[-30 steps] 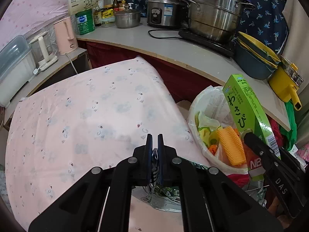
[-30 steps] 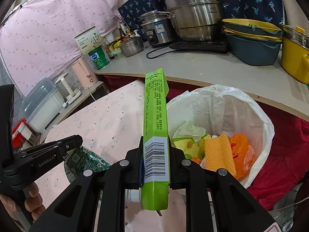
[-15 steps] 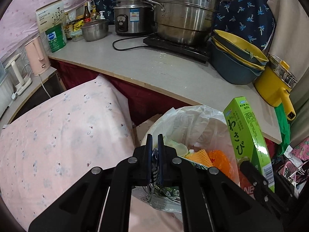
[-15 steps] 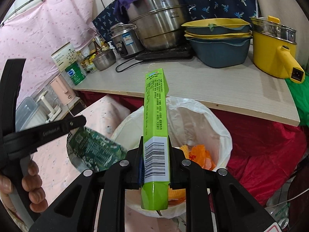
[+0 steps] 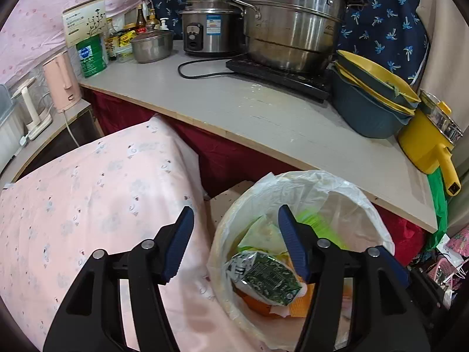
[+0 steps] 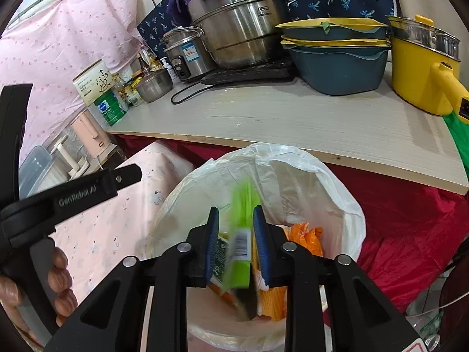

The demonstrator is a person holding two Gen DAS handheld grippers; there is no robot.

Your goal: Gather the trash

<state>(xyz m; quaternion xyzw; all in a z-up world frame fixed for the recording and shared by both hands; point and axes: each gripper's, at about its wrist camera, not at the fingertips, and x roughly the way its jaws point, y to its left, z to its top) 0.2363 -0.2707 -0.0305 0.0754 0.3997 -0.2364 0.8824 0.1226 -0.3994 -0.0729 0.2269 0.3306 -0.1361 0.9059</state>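
A white-lined trash bin point(image 5: 378, 205) stands below the counter and shows in both views point(image 6: 346, 202). My left gripper point(image 5: 234, 243) is open above its left rim. A green-and-white wrapper point(image 5: 263, 275) lies in the bin on orange and yellow trash. My right gripper point(image 6: 236, 243) is open over the bin. The green wasabi box point(image 6: 241, 234) is blurred between its jaws, dropping free into the bin. The left gripper's finger point(image 6: 88, 187) shows at the left of the right wrist view.
A pink-clothed table point(image 5: 88, 193) is left of the bin. The grey counter point(image 5: 263, 117) behind holds a steel steamer pot point(image 5: 293, 35), rice cooker point(image 5: 208, 26), blue and yellow basins point(image 5: 372, 102) and a yellow pot point(image 5: 431, 143). Red cloth point(image 6: 410, 223) hangs under the counter.
Both grippers moved over the bin and opened. The left let go of the wrapper, which now lies in the bin. The right let go of the green box, which is falling in.
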